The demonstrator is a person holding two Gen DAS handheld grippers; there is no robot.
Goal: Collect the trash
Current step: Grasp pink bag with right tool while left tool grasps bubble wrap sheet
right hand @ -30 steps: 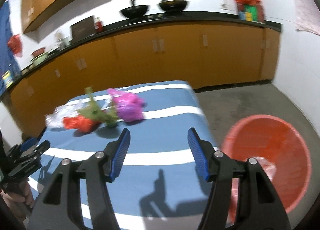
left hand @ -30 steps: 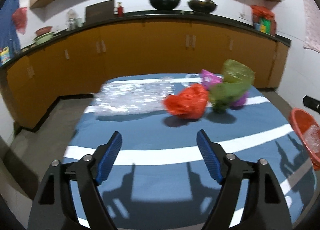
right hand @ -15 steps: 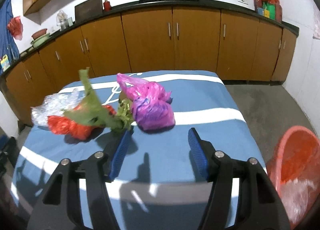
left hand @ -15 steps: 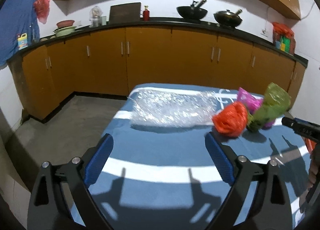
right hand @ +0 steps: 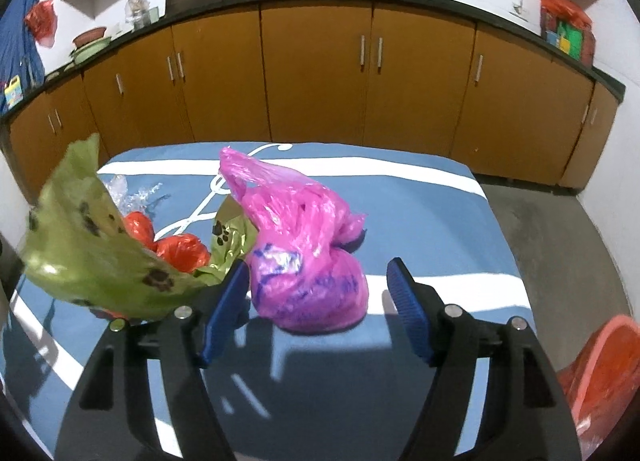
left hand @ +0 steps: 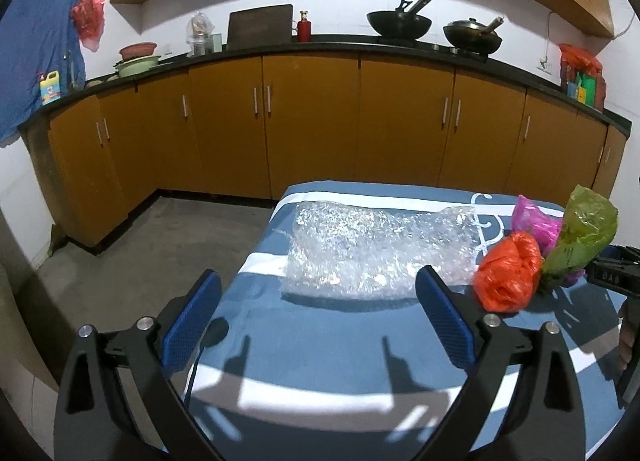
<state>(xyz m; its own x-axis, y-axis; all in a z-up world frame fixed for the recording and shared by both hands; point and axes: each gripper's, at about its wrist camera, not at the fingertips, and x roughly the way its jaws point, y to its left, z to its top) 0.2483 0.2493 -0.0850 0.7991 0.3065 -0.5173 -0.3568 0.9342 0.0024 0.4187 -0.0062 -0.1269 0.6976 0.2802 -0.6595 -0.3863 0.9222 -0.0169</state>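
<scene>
A sheet of clear bubble wrap [left hand: 376, 251] lies on the blue striped tablecloth [left hand: 340, 345]. My left gripper [left hand: 318, 309] faces its near edge, jaws opening wide, nothing between them. To the right sit an orange bag [left hand: 508, 275], a green bag [left hand: 580, 237] and a pink bag [left hand: 534, 221]. In the right wrist view the pink bag [right hand: 308, 257] stands just ahead of my right gripper [right hand: 318, 297], whose jaws are opening; the pads do not press on it. The green bag [right hand: 92, 253] and orange bag [right hand: 182, 251] lie at the left.
An orange bin [right hand: 604, 377] stands on the floor right of the table. Brown cabinets [left hand: 312, 125] with a black counter run along the back wall, carrying two woks [left hand: 400, 23]. Grey floor [left hand: 160, 245] lies left of the table. My right gripper's tip [left hand: 612, 273] shows at the right edge.
Both grippers have opened wider. The left one swung left onto the bubble wrap. The right one turned away from the bin and came down close to the pink bag.
</scene>
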